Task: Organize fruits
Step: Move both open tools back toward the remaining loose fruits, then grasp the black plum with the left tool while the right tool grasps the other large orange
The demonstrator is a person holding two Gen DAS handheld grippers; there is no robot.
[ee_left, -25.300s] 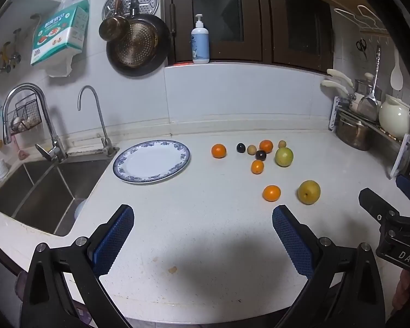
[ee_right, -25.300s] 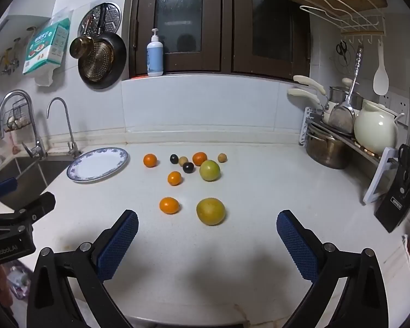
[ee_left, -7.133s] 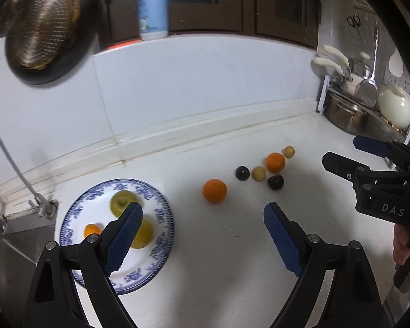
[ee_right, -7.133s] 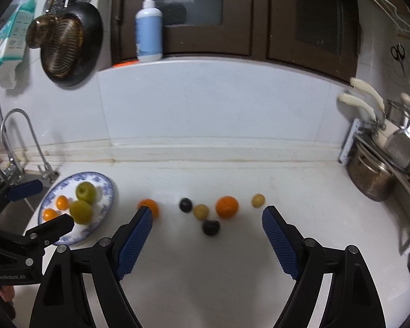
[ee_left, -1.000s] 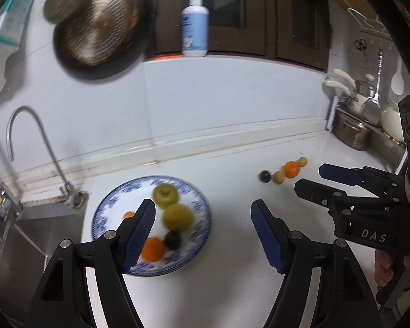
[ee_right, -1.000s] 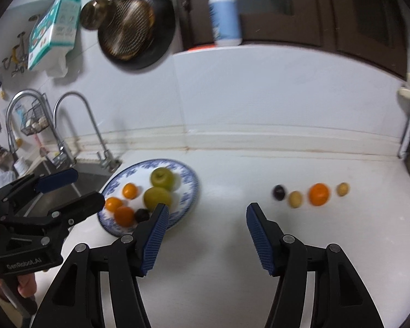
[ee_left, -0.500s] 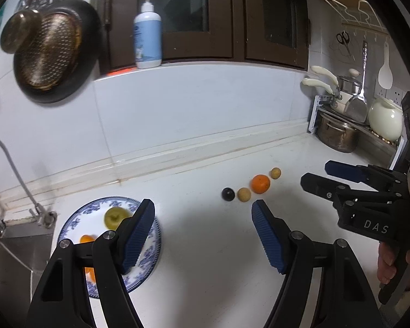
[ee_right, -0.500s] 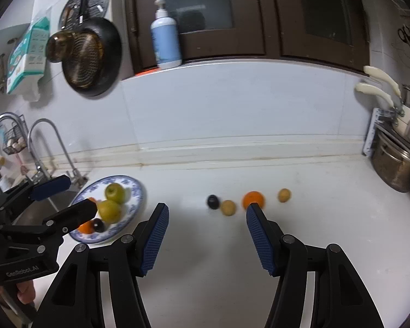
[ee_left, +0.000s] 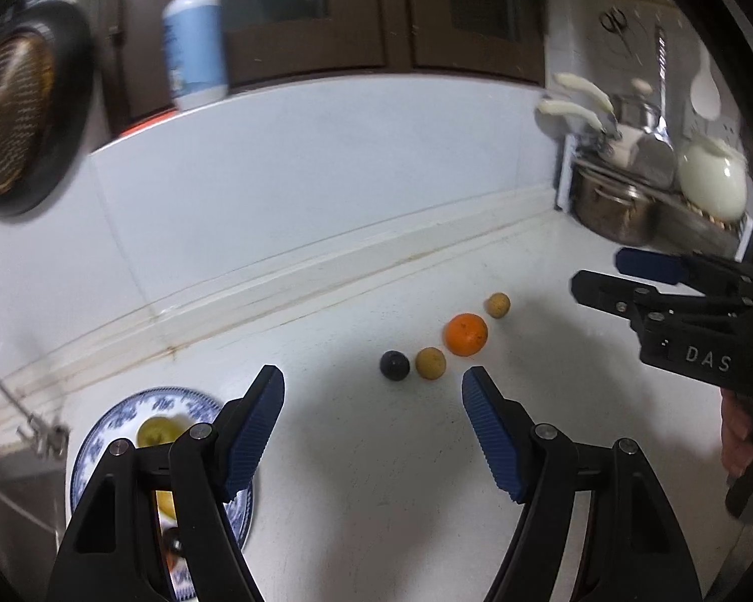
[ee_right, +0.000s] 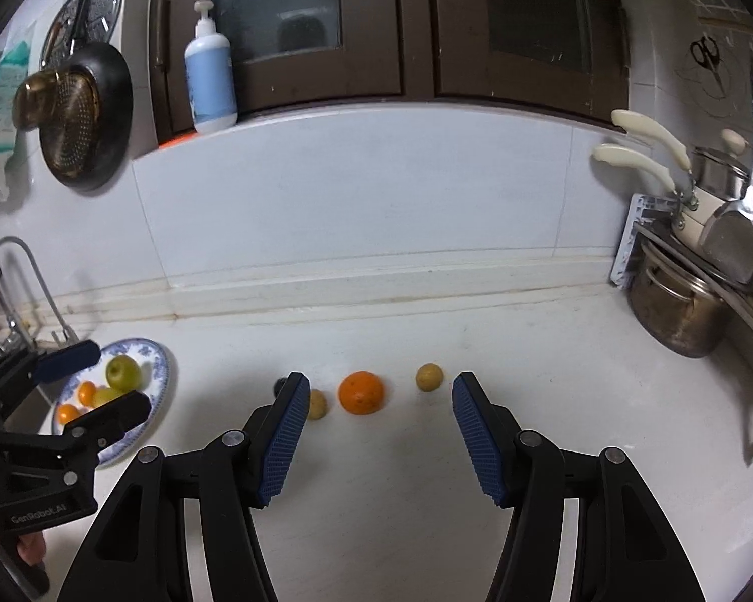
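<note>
Both grippers hung over the white counter (ee_right: 426,527) with jaws spread wide and nothing between them: the right gripper (ee_right: 376,396) was aimed at the orange (ee_right: 360,393), which sat between its blue pads, and the left gripper (ee_left: 371,391) pointed at the loose row of fruit. That row ran toward 2 o'clock in the left wrist view: a dark plum (ee_left: 394,365), a tan fruit (ee_left: 430,363), the orange, then a second tan fruit (ee_left: 497,305), each apart from the next. At 8 o'clock lay the blue-patterned plate (ee_right: 161,366), carrying a green apple (ee_right: 123,372), a yellow-green fruit (ee_right: 106,396) and two small oranges (ee_right: 86,392).
</note>
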